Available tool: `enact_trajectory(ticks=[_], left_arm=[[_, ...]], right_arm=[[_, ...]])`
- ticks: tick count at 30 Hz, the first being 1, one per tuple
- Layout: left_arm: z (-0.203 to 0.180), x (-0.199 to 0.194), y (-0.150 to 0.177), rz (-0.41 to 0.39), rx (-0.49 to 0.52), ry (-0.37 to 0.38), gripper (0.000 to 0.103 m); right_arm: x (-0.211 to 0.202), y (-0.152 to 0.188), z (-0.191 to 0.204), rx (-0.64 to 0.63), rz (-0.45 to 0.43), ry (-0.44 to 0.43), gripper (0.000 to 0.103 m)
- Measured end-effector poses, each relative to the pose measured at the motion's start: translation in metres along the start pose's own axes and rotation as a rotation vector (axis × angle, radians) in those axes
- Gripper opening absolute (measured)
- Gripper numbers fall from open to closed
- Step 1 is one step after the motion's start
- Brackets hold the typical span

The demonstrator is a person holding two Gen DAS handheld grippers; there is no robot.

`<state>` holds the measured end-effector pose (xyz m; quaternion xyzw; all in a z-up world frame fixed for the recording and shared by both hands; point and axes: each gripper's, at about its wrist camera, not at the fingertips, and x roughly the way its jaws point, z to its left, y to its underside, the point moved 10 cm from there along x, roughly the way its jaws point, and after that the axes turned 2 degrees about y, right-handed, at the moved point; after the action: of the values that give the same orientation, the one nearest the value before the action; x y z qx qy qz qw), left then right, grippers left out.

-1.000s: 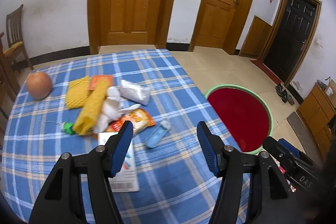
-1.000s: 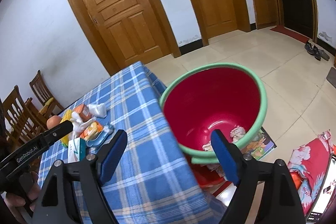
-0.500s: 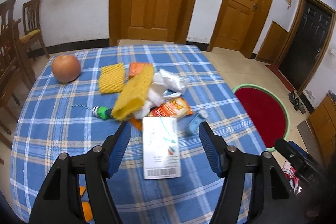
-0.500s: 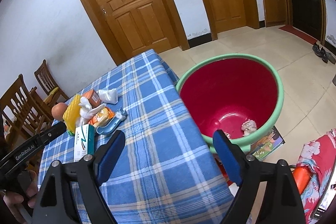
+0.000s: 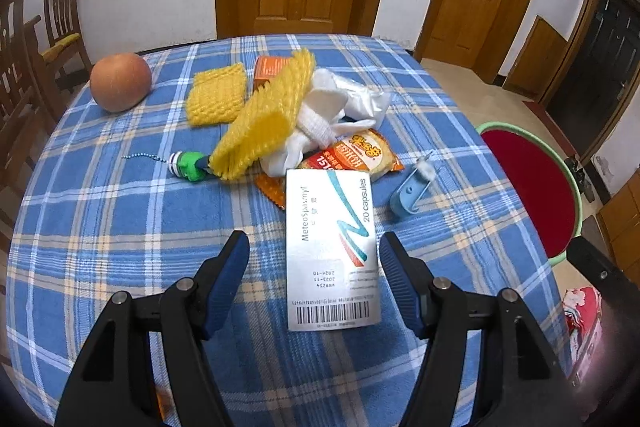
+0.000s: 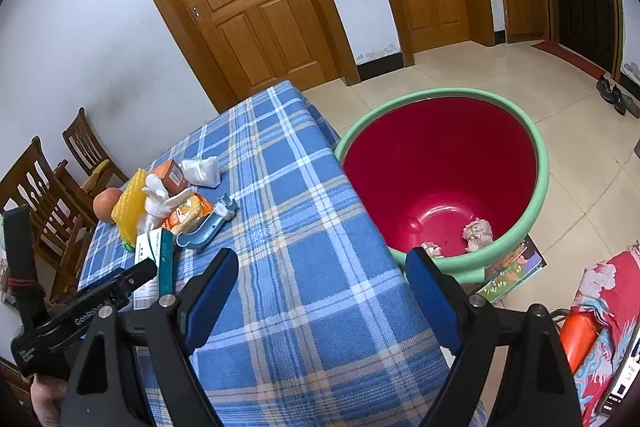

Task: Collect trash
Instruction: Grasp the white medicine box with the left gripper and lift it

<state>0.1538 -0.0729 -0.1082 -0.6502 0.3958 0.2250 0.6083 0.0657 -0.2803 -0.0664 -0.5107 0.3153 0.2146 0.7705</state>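
My left tongs (image 5: 314, 259) released, jaws spread over white capsule box (image 5: 332, 247) lying flat on bench (image 5: 100, 227), not touching it. Snack packet (image 5: 356, 155), yellow foam netting (image 5: 260, 123) just beyond (heaped together). My right tongs (image 6: 320, 275) released, empty, near red basin (image 6: 440, 163) on floor.

A blue plaid tablecloth (image 5: 100, 219) bears a medicine box (image 5: 330, 251) (flat), wrappers (image 5: 360, 155), an orange fruit (image 5: 120, 81).
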Motion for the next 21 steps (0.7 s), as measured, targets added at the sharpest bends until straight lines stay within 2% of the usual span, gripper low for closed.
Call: enact_trajectory(ticks=[9,11,16,21], left_arm=[[-0.002,0.014,0.006,0.025,0.023,-0.003,0.067],[-0.003,0.016,0.007,0.029,0.027,0.006,0.055],[-0.006,0.013,0.007,0.019,0.025,0.043,0.053],[-0.006,-0.004,-0.001,-0.026,0.013,0.07,0.053]], right_arm=[[0.005,0.002,0.001,-0.003,0.016,0.001,0.088],[0.005,0.002,0.001,-0.003,0.016,0.001,0.088],[0.006,0.003,0.002,-0.003,0.019,0.0,0.088],[0.01,0.003,0.01,-0.018,0.029,-0.008,0.088]])
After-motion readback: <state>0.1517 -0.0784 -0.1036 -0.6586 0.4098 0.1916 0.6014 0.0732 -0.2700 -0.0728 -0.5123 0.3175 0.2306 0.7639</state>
